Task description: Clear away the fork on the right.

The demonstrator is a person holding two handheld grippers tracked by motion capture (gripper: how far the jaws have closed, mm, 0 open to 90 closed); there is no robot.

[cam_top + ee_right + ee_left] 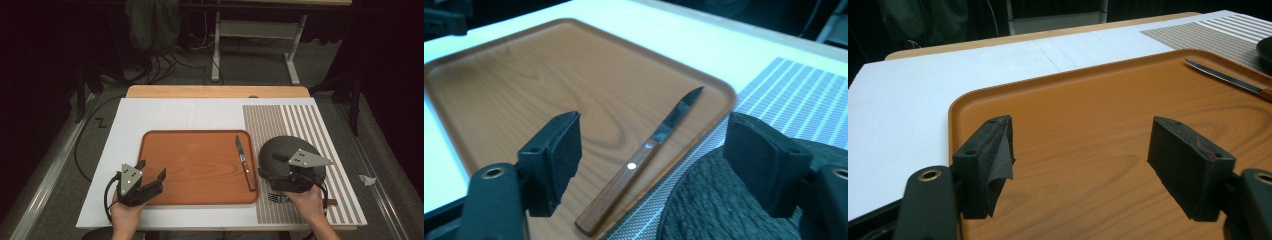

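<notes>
Work in hand: table setting; the wooden-handled steel knife [245,164] lies inside the orange-brown wood-grain tray [190,170], along its right rim, blade pointing away from the person, handle toward them.
Right tool [664,165]: jaws wide apart with nothing between the pads; it hovers above the near left part of the dark grey round textured plate [280,150], looking at the knife.
Left tool [150,172]: jaws spread and empty, hanging over the tray's near left corner, well apart from the knife.
Fork: a metal fork with a wooden handle [280,198] lies on the brown-and-white striped placemat [300,125] at the plate's near edge, partly hidden under the right hand [307,202].
Risk, knife: the handle lies close against the tray's raised rim; in my judgement a jaw coming down on that side could strike the rim and nudge the knife instead of closing on it.
Risk, blade: a thin handle gripped near its end could pivot, and the blade could swing or drop.
Risk, plate: the right tool sits low above the plate; a careless sweep could shove the plate or the fork.
Container, tray: holds the knife alone; the rest of its floor is bare.
Container, plate: no food or cutlery seen on its visible surface.
Support: white board [175,112] on the table [215,91] carries tray and placemat.
</notes>
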